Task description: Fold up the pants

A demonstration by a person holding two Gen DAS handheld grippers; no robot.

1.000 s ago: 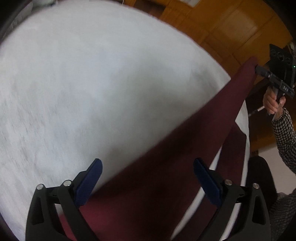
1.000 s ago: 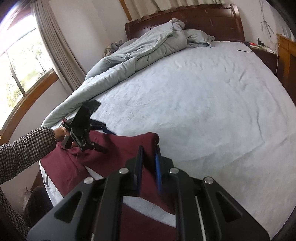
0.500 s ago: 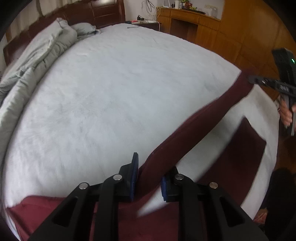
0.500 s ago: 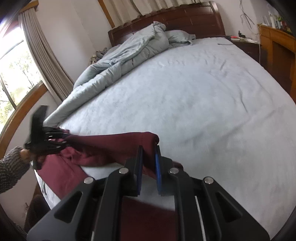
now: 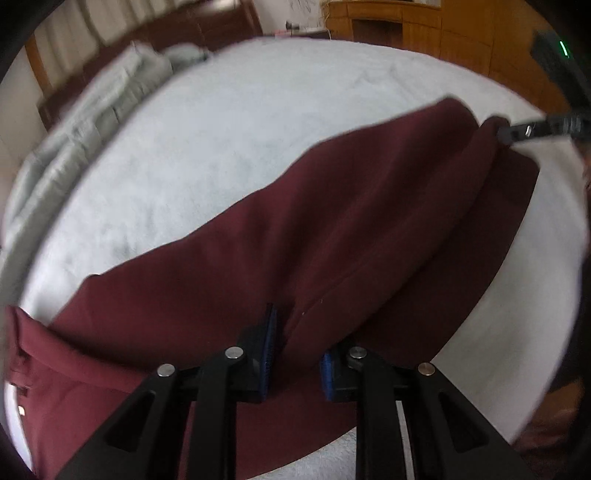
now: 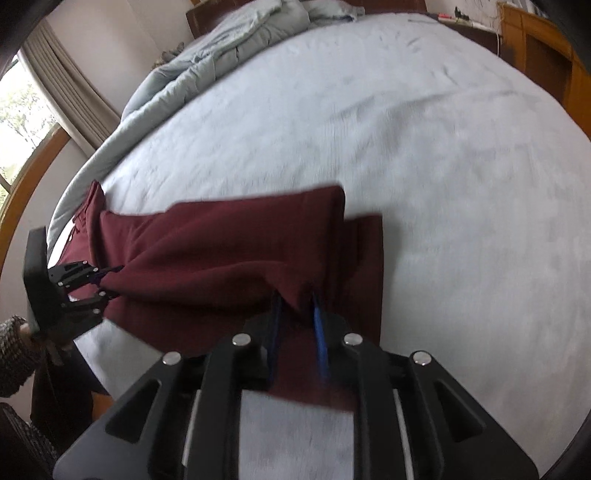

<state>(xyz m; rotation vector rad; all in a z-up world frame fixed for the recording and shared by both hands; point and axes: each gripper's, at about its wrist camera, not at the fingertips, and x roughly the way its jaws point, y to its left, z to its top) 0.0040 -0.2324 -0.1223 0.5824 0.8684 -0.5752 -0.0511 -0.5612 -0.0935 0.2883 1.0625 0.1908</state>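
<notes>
**Maroon pants held at both ends over the bed**

The bed (image 6: 424,155), covered in a pale grey-white sheet, fills most of both views. A rumpled grey duvet (image 6: 229,40) is heaped along its far left side, up by the dark wooden headboard (image 5: 155,33). Light wooden cabinets (image 5: 443,33) stand past the far right corner, and a curtain (image 6: 70,88) hangs by a window on the left.

The maroon pants (image 6: 221,254) lie lengthwise near the bed's front edge, with 1 layer lifted and draped over the layer flat on the sheet. The waistband end sits at the left edge of the bed; the leg ends reach toward the right.

The left gripper (image 5: 295,347) has its 2 blue-padded fingers (image 5: 271,332) pinched tight on a fold of the upper layer, cloth bunched between the pads. From the right wrist view it shows at the far left, gripping the fabric edge, with a checked sleeve (image 6: 14,350) behind it.

The right gripper (image 6: 297,314) has its jaws opening, the blue fingers (image 6: 319,332) a narrow gap apart, with a hanging corner of the pants between them. Blur hides whether the pads press on the cloth
</notes>
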